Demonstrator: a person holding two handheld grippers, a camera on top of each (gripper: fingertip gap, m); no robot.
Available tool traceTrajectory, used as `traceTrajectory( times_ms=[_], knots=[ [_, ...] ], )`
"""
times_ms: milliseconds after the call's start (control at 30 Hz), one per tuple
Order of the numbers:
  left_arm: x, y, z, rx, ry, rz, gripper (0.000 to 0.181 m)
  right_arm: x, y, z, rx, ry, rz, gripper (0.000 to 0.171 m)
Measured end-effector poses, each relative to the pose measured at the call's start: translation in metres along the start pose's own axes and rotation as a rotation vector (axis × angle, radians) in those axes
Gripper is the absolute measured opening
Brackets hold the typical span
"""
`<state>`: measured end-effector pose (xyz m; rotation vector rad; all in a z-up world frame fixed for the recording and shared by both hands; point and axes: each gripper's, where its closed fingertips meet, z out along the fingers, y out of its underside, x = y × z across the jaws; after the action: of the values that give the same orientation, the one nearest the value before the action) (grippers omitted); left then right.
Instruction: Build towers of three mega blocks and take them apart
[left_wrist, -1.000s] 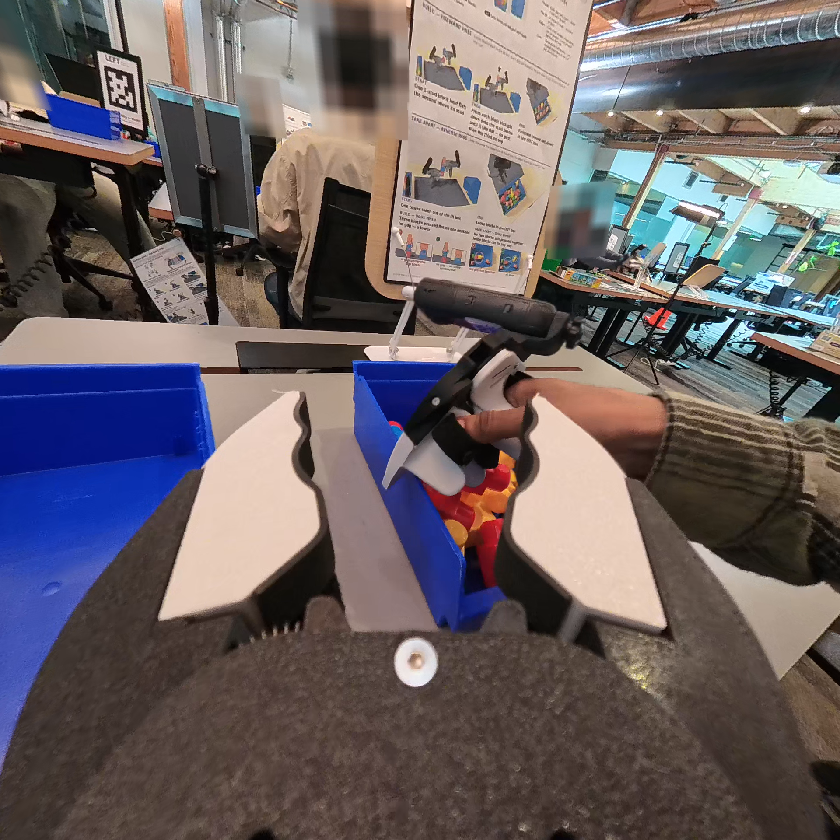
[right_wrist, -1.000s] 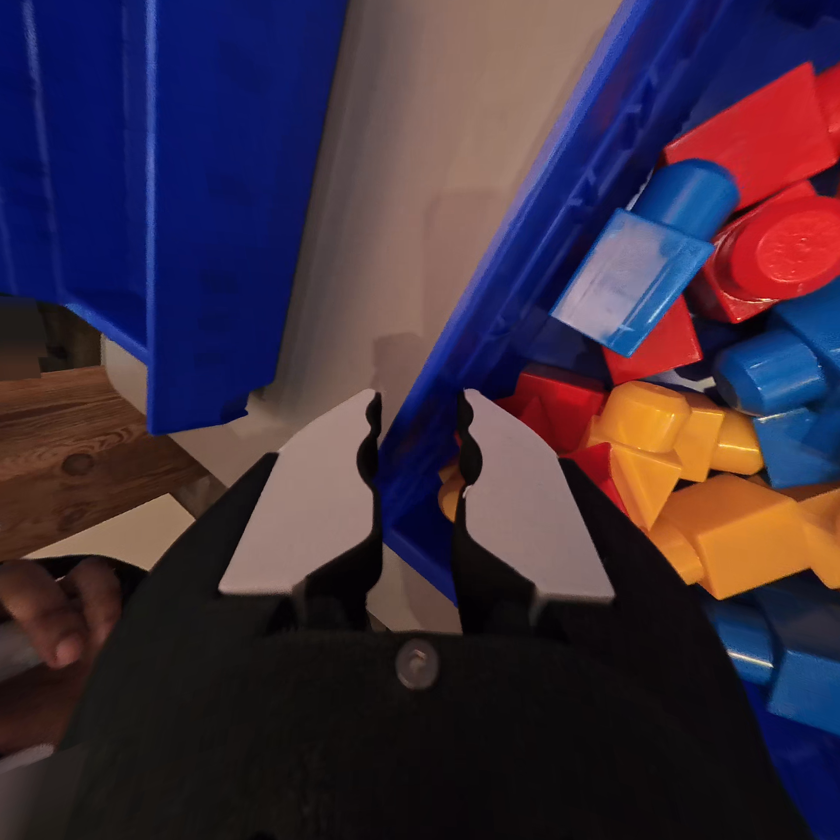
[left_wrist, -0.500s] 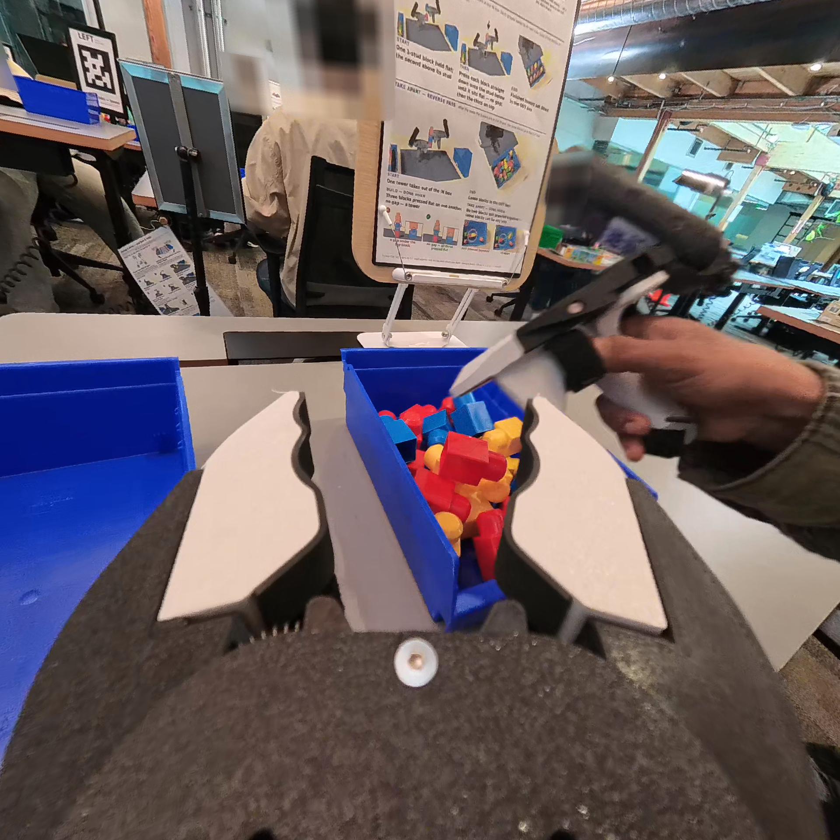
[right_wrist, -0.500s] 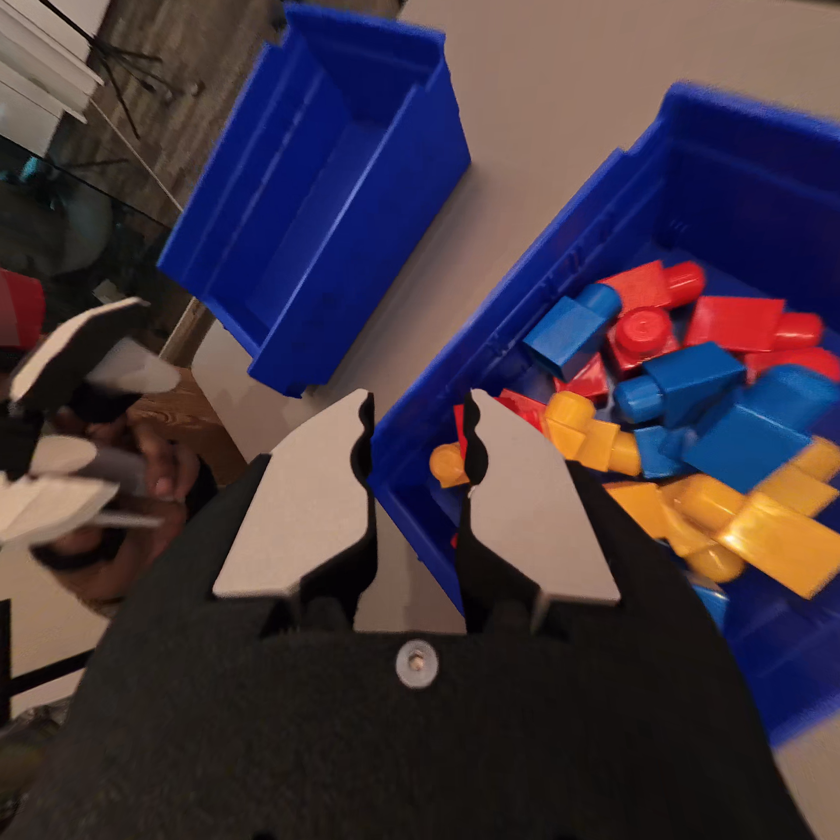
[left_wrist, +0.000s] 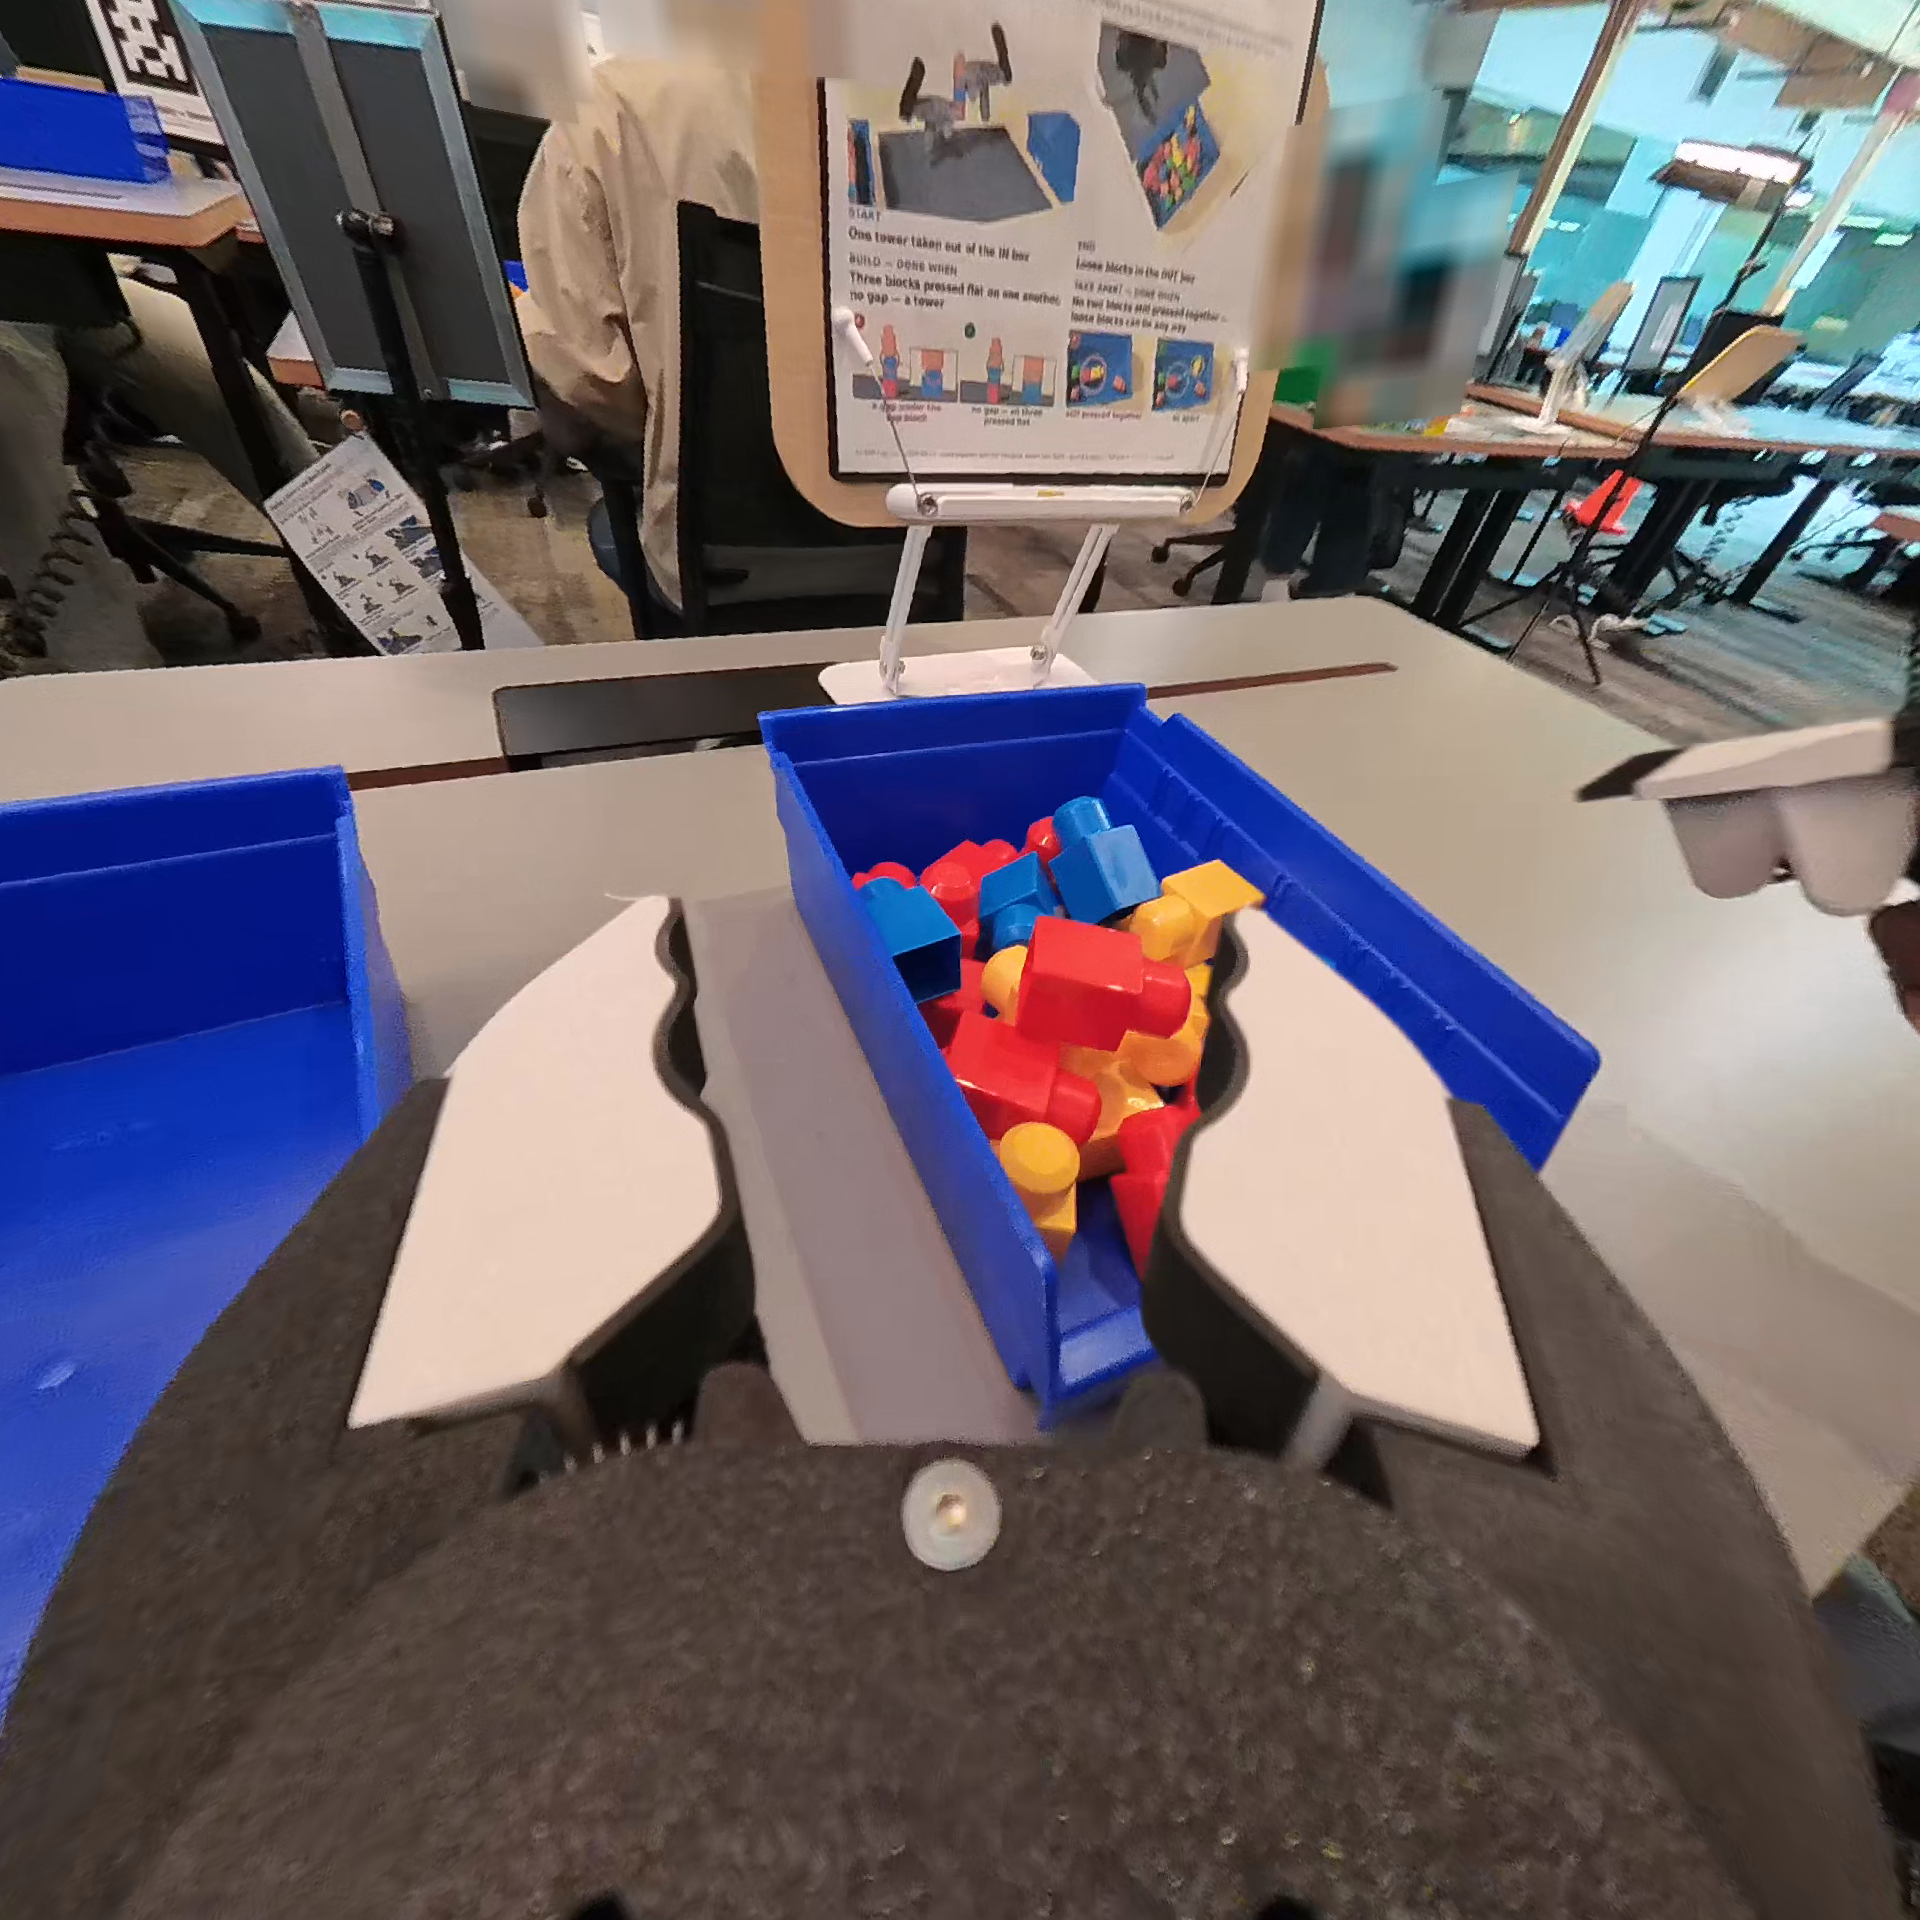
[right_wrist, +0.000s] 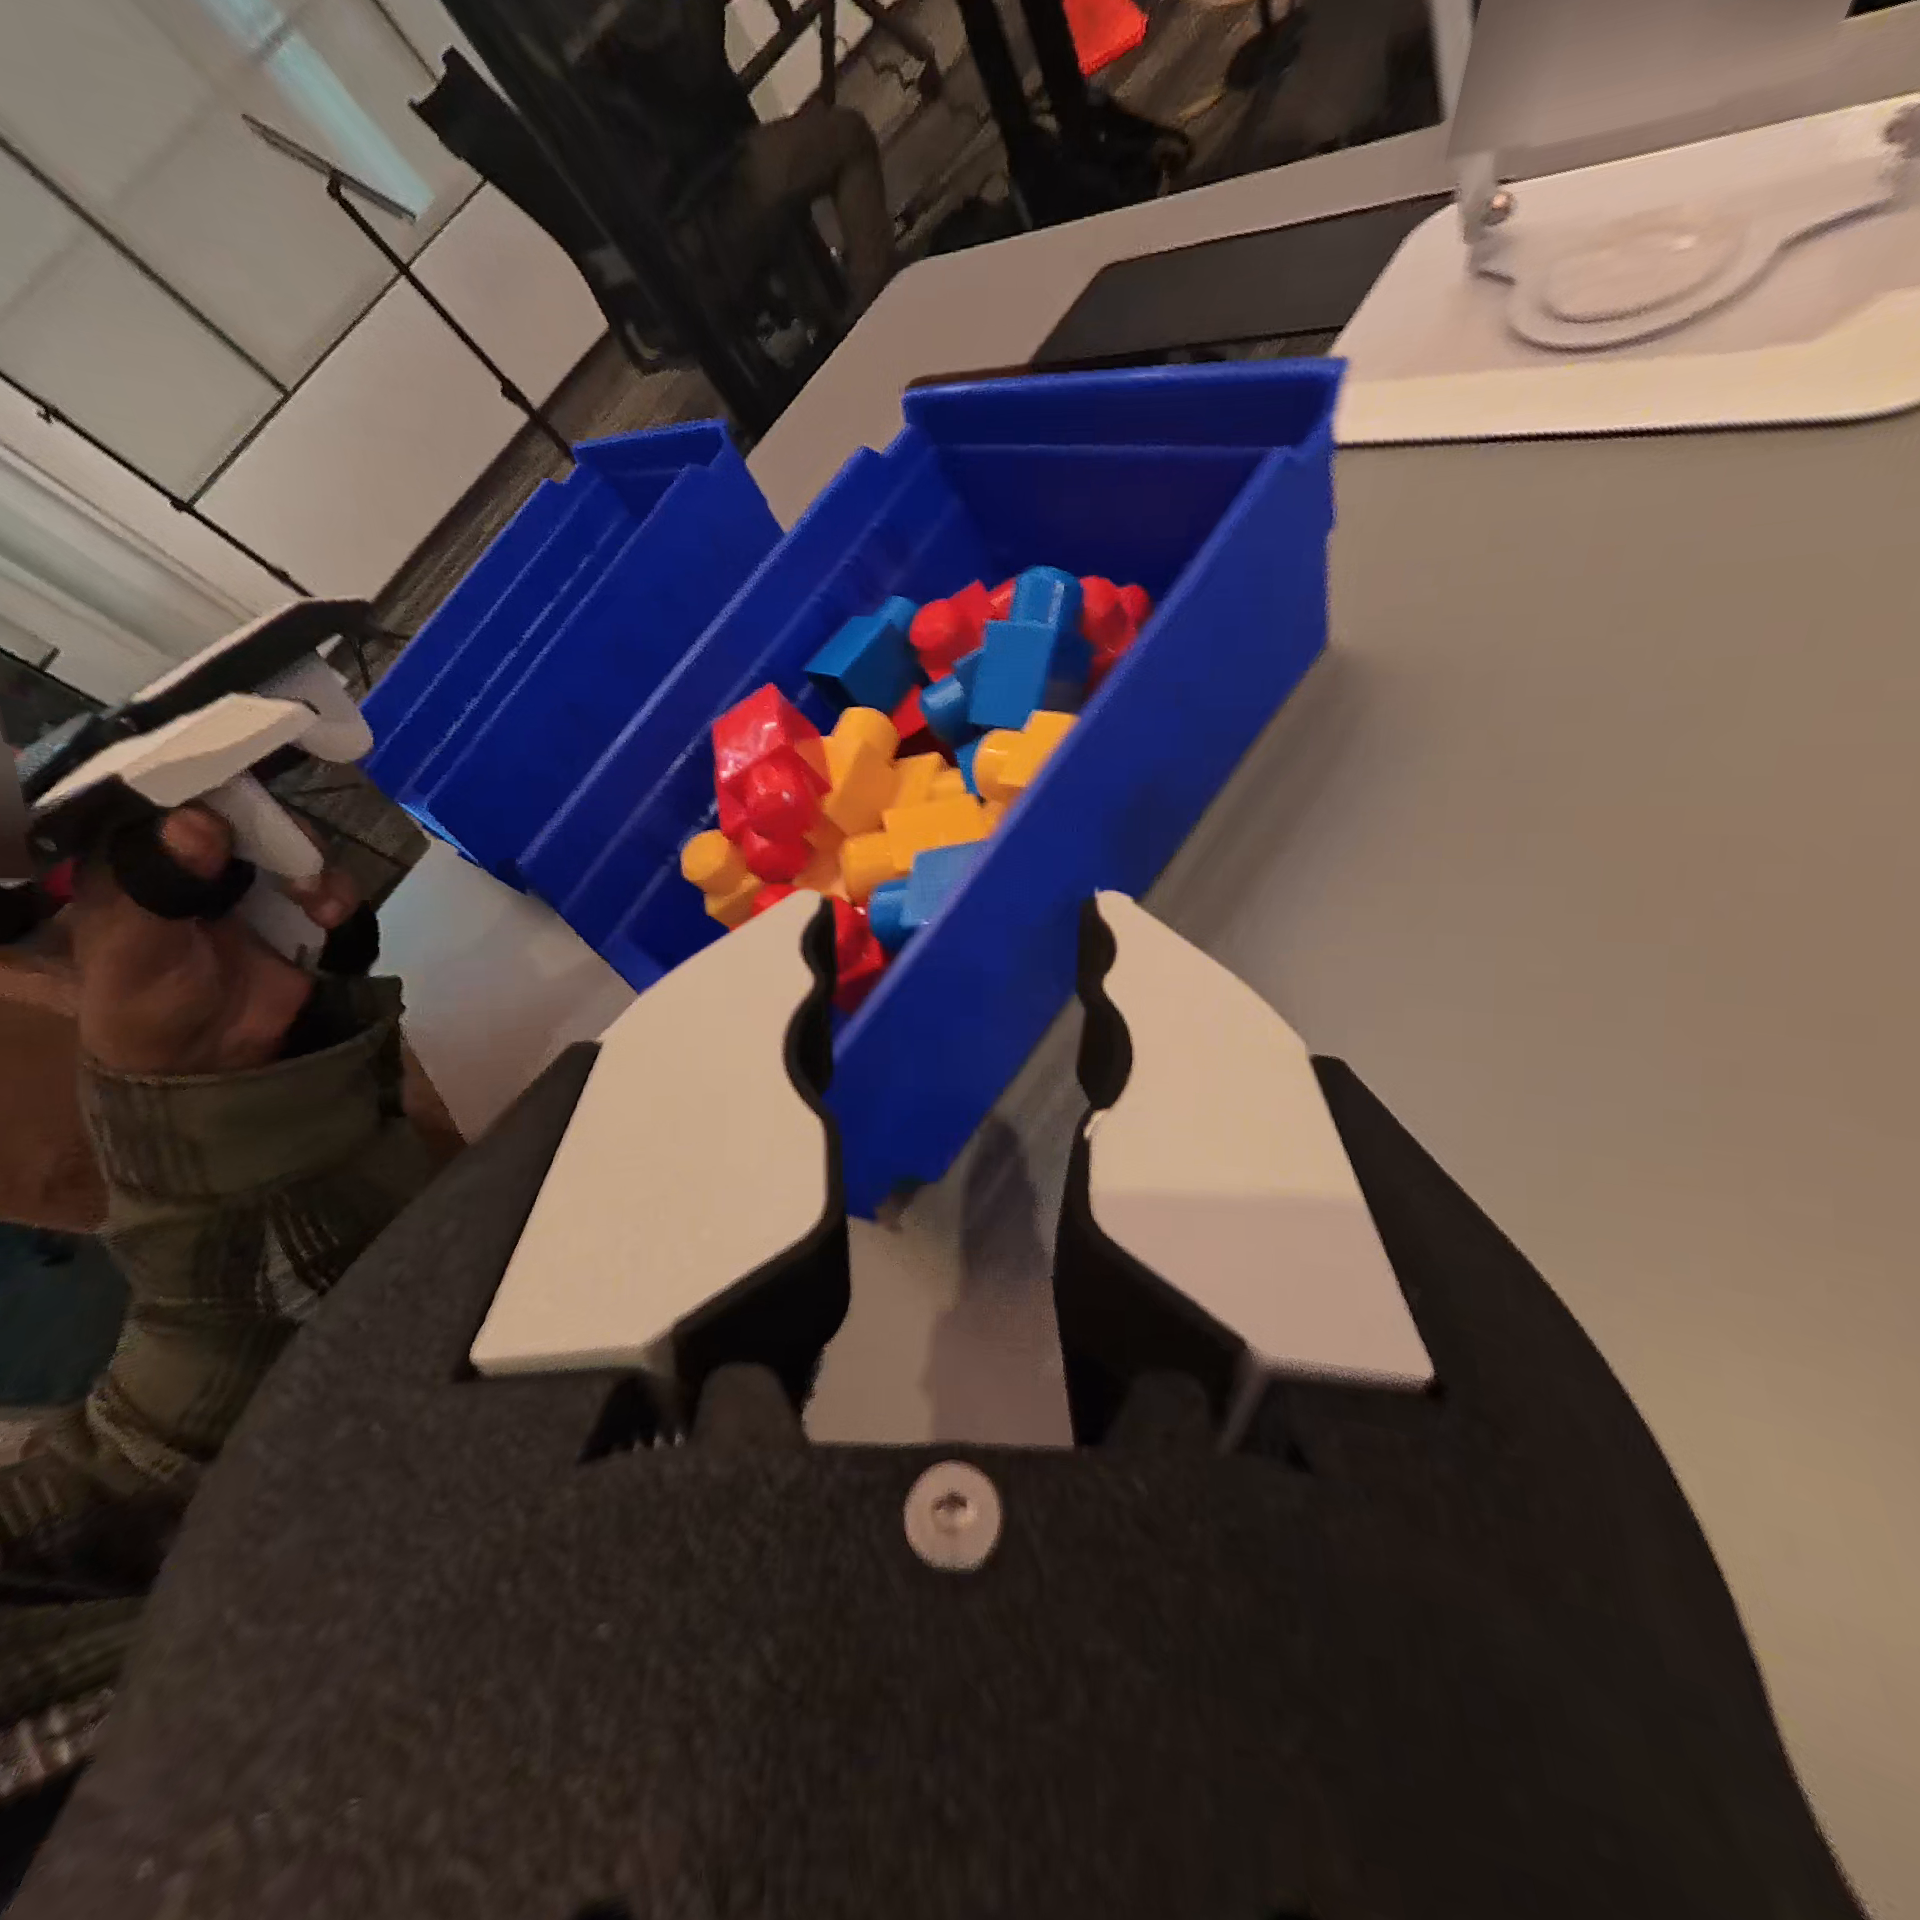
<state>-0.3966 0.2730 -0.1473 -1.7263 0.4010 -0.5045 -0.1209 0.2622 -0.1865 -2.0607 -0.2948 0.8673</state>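
Note:
A blue bin (left_wrist: 1361, 935) on the grey table holds several loose red, blue and yellow mega blocks; a red block (left_wrist: 1091, 987) lies on top. My left gripper (left_wrist: 956, 920) is open and empty, held just in front of this bin, its jaws either side of the bin's near left wall. My right gripper (right_wrist: 956, 914) is open and empty, hovering off the bin's (right_wrist: 1247, 644) near corner. It shows at the right edge of the left wrist view (left_wrist: 1766, 810). The left gripper shows at the left of the right wrist view (right_wrist: 208, 717).
A second blue bin (left_wrist: 156, 987) stands empty to the left, also in the right wrist view (right_wrist: 582, 644). An instruction board on a white stand (left_wrist: 1018, 312) stands behind the block bin. People sit at desks beyond the table's far edge.
My right gripper came up out of the block bin and pulled away to the right, its jaws now wider apart. The left gripper stayed open and shifted only slightly.

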Motion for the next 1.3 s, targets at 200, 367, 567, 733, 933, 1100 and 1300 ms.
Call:
traceTrajectory(
  times_ms=[200, 367, 567, 733, 933, 1100, 1300],
  knots=[
    [-0.023, 0.003, 0.000, -0.034, -0.095, 0.008, 0.096, 0.041, 0.025, -0.032, 0.046, 0.084, -0.030, 0.046],
    [-0.056, 0.006, -0.009, -0.144, -0.207, 0.017, 0.102, 0.062, 0.031, -0.047, 0.079, 0.128, -0.040, 0.048],
    [-0.084, 0.013, -0.020, -0.279, -0.308, 0.030, 0.107, 0.077, 0.040, -0.048, 0.093, 0.119, 0.001, 0.048],
    [-0.070, 0.021, -0.009, -0.308, -0.266, 0.018, 0.107, 0.077, 0.045, -0.041, 0.056, 0.089, 0.017, 0.048],
    [-0.030, 0.020, 0.034, -0.389, -0.148, 0.066, 0.108, 0.074, 0.045, -0.041, 0.045, 0.088, 0.003, 0.049],
    [-0.020, 0.020, 0.064, -0.480, -0.124, 0.116, 0.109, 0.075, 0.046, -0.049, 0.049, 0.095, 0.002, 0.049],
    [-0.089, 0.018, 0.055, -0.558, -0.325, 0.048, 0.109, 0.077, 0.046, -0.058, 0.061, 0.092, 0.013, 0.049]
  ],
)
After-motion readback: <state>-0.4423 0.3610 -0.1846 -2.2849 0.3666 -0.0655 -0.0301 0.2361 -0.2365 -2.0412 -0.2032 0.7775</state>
